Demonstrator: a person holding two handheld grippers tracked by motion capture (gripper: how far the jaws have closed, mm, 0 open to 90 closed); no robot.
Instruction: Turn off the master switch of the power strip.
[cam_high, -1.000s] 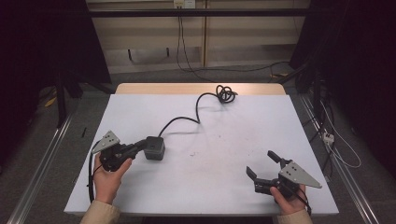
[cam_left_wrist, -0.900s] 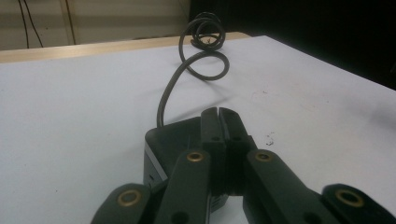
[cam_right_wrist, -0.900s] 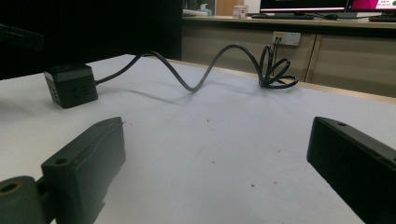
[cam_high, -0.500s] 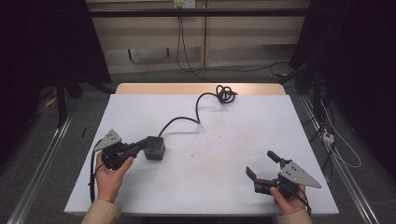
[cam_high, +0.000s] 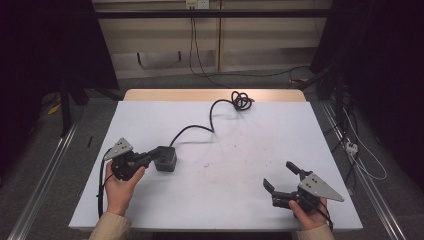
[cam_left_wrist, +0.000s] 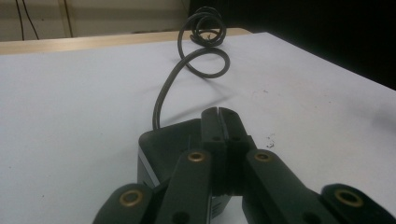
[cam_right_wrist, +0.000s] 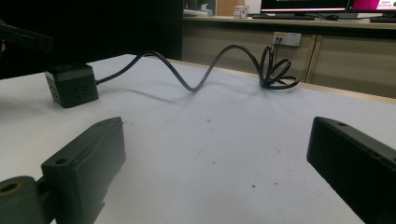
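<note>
A black cube-shaped power socket (cam_high: 165, 158) sits on the white table (cam_high: 250, 140), left of centre. Its dark cable (cam_high: 210, 117) snakes back to a coiled bundle (cam_high: 241, 100) at the far edge. My left gripper (cam_high: 150, 157) is shut, its tips touching the cube's near side. In the left gripper view the jaws are pressed together with nothing between them, and the tips (cam_left_wrist: 219, 114) lie over the cube's top (cam_left_wrist: 163, 140). My right gripper (cam_high: 281, 176) stands open at the front right, apart from everything. In the right gripper view the cube (cam_right_wrist: 72, 85) is far off to the left.
A bare wooden strip (cam_high: 150, 95) runs along the table's far edge. Cables and a white power strip (cam_high: 351, 146) lie on the floor to the right. Metal rails (cam_high: 45, 175) flank the table. Cabinets with a wall outlet (cam_right_wrist: 280, 38) stand behind.
</note>
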